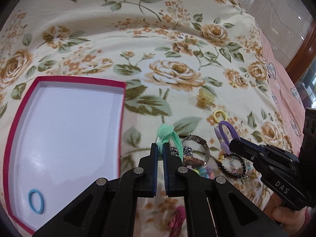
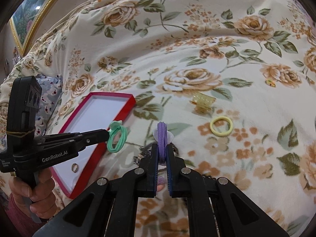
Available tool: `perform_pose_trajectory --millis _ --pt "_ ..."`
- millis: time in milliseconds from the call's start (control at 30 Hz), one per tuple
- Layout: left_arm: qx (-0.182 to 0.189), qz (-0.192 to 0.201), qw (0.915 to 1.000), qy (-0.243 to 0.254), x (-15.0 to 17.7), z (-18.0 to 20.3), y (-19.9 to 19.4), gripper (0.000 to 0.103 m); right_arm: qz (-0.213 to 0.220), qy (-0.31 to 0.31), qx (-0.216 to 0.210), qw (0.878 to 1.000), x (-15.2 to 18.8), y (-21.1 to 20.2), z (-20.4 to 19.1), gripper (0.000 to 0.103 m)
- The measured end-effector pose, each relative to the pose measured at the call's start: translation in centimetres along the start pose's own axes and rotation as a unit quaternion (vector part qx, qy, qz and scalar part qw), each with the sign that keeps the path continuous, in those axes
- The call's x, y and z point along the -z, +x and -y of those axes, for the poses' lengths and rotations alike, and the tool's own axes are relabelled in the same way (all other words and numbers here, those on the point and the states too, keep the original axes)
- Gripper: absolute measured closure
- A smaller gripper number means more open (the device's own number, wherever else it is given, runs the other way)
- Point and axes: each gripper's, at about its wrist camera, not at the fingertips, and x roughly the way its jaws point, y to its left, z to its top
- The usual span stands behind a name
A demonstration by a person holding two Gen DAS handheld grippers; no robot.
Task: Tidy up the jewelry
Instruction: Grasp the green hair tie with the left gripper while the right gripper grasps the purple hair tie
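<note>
My left gripper (image 1: 160, 146) is shut on a green hair tie (image 1: 167, 133) and holds it above the floral blanket, just right of the red-rimmed box (image 1: 23, 102). From the right wrist view the green hair tie (image 2: 116, 138) hangs at the left gripper (image 2: 107, 135) over the box's edge (image 2: 120, 116). My right gripper (image 2: 162, 148) is shut on a purple hair tie (image 2: 162, 138). In the left wrist view the right gripper (image 1: 232, 142) and the purple tie (image 1: 225, 132) show. A blue hair tie (image 1: 36, 201) and a small ring (image 2: 74, 167) lie in the box.
On the blanket lie a yellow claw clip (image 1: 205, 98), a yellow hair tie (image 1: 220, 116), a watch (image 1: 197, 148), a black bead bracelet (image 1: 235, 165), coloured beads (image 1: 204, 171) and a pink clip (image 1: 177, 221). A pink sheet (image 1: 286, 90) borders the right.
</note>
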Motion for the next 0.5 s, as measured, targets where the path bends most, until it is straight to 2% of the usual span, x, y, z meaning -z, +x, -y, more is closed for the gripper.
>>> perform_pose_trajectory --millis 500 --pt "-0.025 0.034 0.9981 -0.044 2.3 -4.6 -5.8 0.099 -0.007 -0.034 -0.04 0.999 -0.6 1.7 -5.3 0.096"
